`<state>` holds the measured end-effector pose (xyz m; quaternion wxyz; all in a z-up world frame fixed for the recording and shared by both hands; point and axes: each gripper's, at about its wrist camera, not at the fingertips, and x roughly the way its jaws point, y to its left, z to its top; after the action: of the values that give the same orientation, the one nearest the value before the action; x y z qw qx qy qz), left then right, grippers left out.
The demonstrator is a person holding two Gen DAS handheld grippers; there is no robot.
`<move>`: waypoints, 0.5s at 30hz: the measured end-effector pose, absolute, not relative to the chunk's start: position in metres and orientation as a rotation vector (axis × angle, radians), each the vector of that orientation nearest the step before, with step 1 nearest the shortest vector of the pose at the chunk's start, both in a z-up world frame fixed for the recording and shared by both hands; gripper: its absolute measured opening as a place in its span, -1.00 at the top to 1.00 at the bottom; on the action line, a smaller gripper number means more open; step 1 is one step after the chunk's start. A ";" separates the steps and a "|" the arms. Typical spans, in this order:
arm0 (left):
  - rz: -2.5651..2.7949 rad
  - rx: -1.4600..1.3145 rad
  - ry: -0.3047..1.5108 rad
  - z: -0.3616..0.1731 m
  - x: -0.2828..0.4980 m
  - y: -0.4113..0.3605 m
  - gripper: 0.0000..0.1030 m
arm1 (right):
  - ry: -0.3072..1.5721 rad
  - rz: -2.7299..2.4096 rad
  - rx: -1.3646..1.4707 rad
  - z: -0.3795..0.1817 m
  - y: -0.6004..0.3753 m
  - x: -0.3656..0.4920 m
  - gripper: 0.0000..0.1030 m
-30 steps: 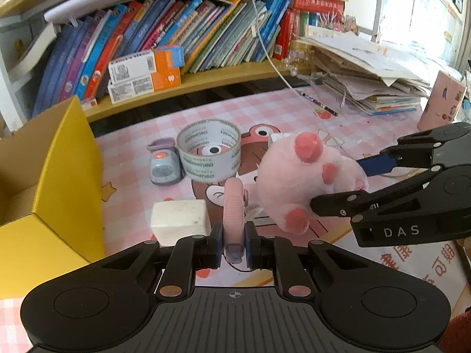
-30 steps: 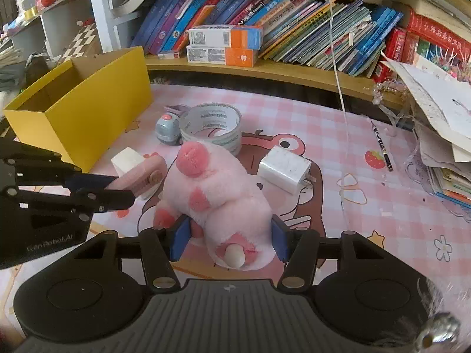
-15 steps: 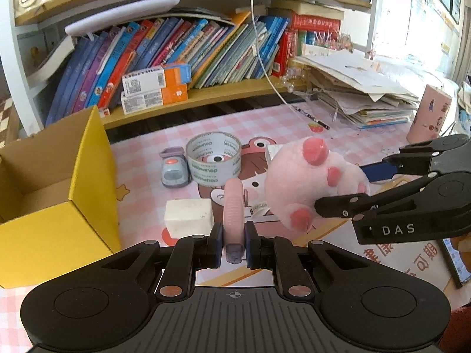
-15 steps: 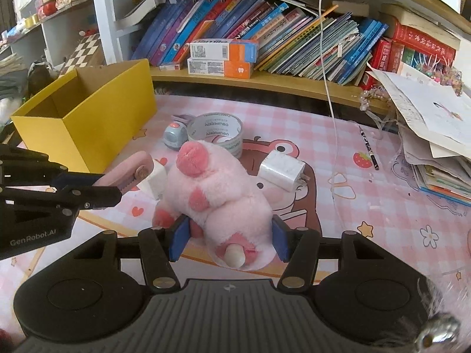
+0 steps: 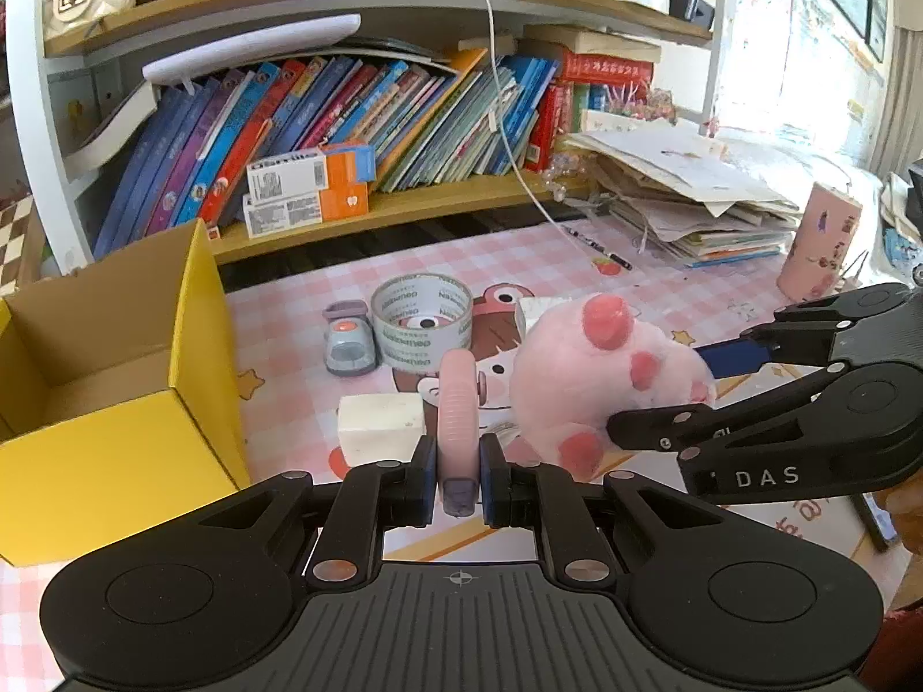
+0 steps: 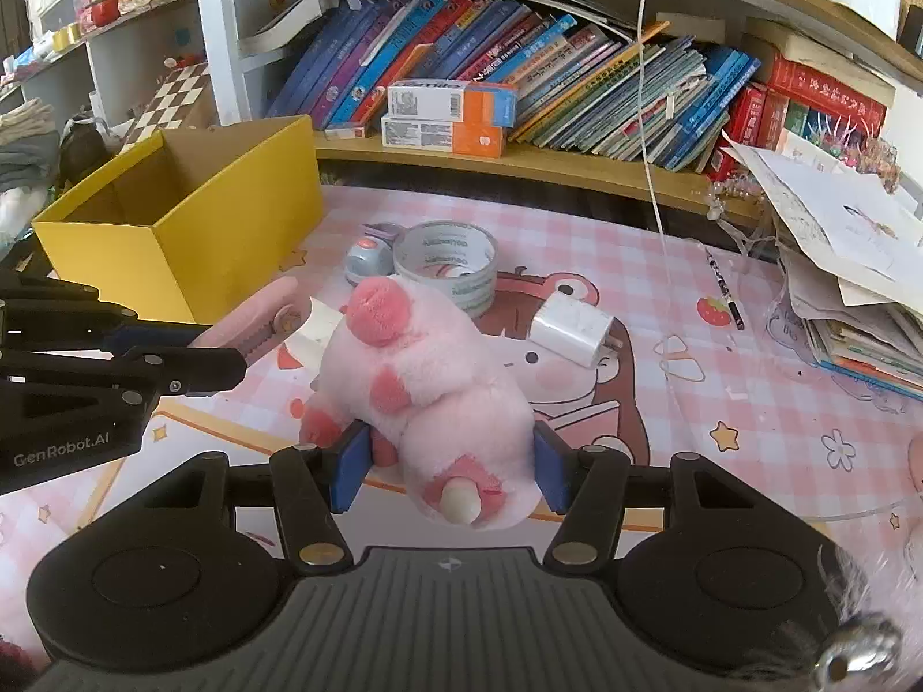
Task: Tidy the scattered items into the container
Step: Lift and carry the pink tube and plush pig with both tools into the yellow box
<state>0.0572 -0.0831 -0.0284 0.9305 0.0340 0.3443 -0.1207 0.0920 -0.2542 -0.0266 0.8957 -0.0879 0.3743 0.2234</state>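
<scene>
A pink checked desk mat (image 6: 721,380) below a crowded bookshelf is shown. The left gripper (image 5: 456,476) is clamped on a slim pink clip-shaped item (image 5: 458,403), its long axis running forward along the fingers. The right gripper (image 6: 447,464) is closed around a pink plush paw toy (image 6: 427,380). The open yellow cardboard box (image 5: 196,346) lies left of both grippers, nearer the left one. The white charger plug (image 6: 571,328) is seen clearly only in the right wrist view; the white rectangular block (image 5: 378,427) is plainer in the left. A roll of clear tape (image 6: 447,256) and a small grey gadget (image 6: 369,251) sit on the mat.
</scene>
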 end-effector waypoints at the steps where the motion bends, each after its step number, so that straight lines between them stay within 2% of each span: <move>1: -0.250 0.071 0.700 -0.027 0.056 -0.081 0.74 | 0.773 0.460 -0.183 -0.025 -0.251 0.090 -0.08; 15: -0.284 0.050 0.642 -0.010 0.029 -0.030 0.74 | 0.729 0.421 -0.185 -0.006 -0.203 0.060 -0.08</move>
<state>0.0290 -0.0296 -0.0096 0.9387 0.0245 0.3144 -0.1391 0.0595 -0.2029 -0.0065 0.9086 -0.0897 0.3532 0.2042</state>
